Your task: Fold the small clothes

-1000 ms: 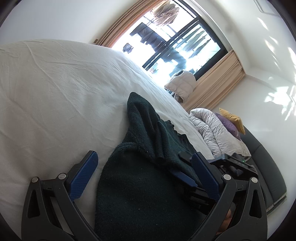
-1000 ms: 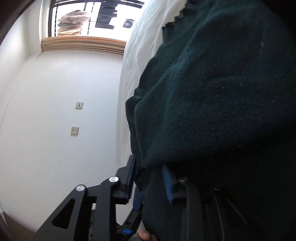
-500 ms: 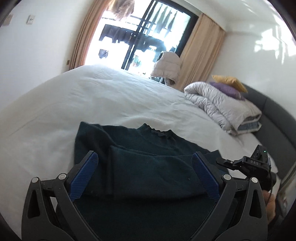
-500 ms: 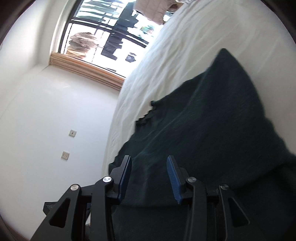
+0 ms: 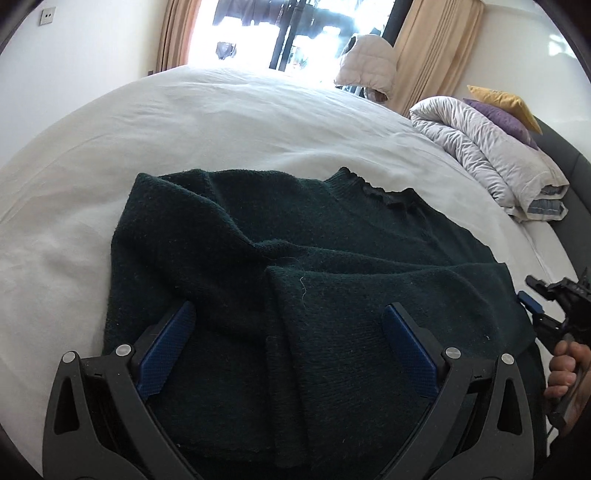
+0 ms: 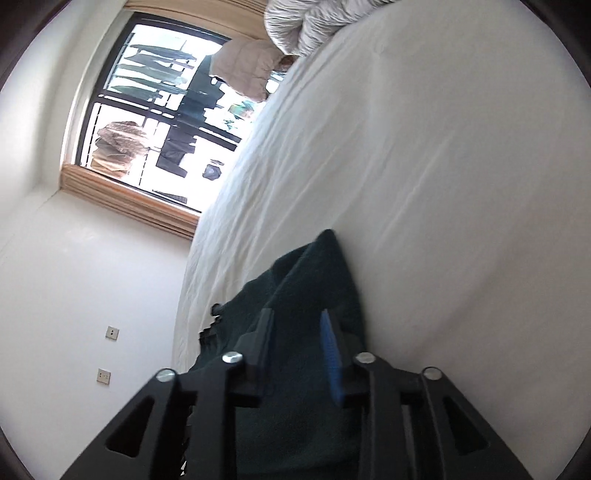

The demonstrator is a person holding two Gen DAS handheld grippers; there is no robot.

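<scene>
White-sheeted bed (image 5: 229, 125), bright window (image 5: 295, 29) beyond, folded duvet (image 5: 487, 147) at headboard side, dark green sweater (image 5: 314, 258) flat on bed, long axis crosswise, neckline toward window, left gripper (image 5: 288, 347) fingers spread wide above it, right gripper (image 6: 295, 347) fingers parted, gripping nothing.

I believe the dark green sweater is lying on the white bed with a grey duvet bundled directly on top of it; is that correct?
Not quite: the duvet sits apart from the sweater, near the pillows; the left wrist view shows white bed between them.
</scene>
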